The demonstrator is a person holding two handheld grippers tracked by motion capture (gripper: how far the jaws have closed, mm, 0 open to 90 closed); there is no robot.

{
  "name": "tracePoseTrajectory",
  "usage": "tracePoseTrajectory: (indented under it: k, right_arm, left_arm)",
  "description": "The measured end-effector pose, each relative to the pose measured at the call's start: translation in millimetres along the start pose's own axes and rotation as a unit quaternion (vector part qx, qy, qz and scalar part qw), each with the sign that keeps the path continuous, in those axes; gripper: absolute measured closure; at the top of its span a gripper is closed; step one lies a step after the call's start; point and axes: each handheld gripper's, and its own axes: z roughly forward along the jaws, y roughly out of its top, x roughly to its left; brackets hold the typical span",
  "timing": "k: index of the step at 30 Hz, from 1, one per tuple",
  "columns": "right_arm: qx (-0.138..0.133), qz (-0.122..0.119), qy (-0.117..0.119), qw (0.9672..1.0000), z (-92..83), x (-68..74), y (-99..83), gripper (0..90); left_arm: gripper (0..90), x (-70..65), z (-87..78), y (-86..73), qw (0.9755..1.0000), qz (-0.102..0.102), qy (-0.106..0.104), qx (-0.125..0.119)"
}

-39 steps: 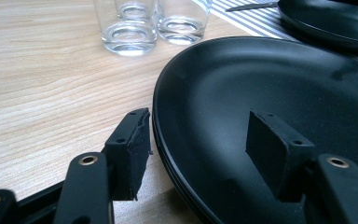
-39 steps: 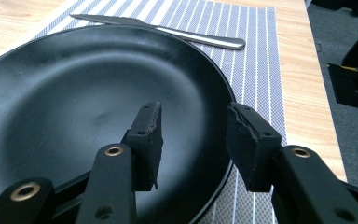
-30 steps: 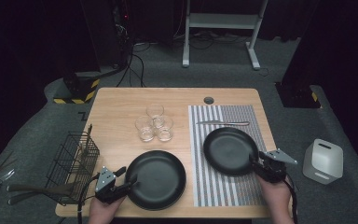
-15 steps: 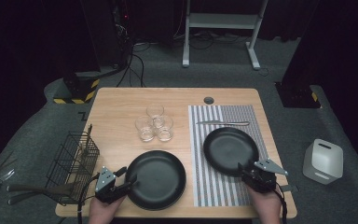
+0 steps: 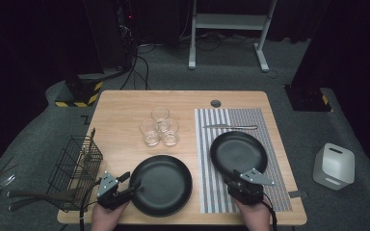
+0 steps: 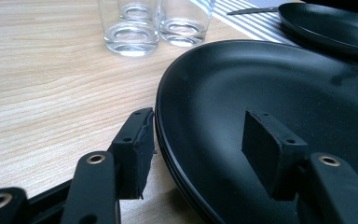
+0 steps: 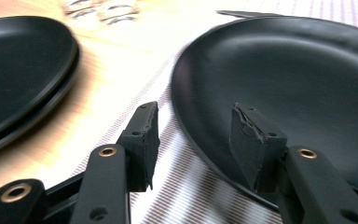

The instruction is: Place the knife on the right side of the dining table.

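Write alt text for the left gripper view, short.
The left tool is open, its two black jaws straddling the near rim of a black plate on a light wooden table, one jaw outside the rim and one over the plate. Three clear glasses stand beyond, with a second black plate on a striped mat at upper right.

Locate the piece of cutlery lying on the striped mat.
In the high view the cutlery piece lies on the striped mat at the table's right, just beyond the black plate.
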Motion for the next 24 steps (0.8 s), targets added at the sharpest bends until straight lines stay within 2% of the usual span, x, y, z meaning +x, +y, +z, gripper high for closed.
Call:
tracePoseTrajectory:
  k: [3,10,13,16,19,24]
  right_arm:
    - [0.001,-0.007,0.013,0.9999,6.5,11.1,0.3,52.3]
    - [0.004,-0.020,0.045,0.9988,22.3,31.7,0.0,51.9]
    - [0.006,-0.027,0.058,0.9979,29.0,37.5,1.1,52.1]
    - [0.005,-0.028,0.068,0.9973,32.6,42.0,3.9,52.6]
    - [0.002,-0.035,0.071,0.9968,35.4,46.0,7.7,52.5]
    - [0.004,-0.058,0.076,0.9954,41.3,51.5,11.4,53.3]
  left_arm:
    - [43.8,-0.4,0.0,0.2,1.0000,0.001,0.003,0.000]
    - [43.8,-3.6,-0.3,2.0,0.9996,0.018,0.021,0.009]
    - [43.6,-5.8,-2.6,5.2,0.9997,0.010,0.020,0.012]
    - [44.0,-10.1,-5.7,11.6,0.9991,0.019,0.035,0.012]
    - [44.0,-12.8,-6.6,19.0,0.9989,0.014,0.043,0.015]
    - [44.7,-16.2,-11.0,33.2,0.9992,0.008,0.038,0.003]
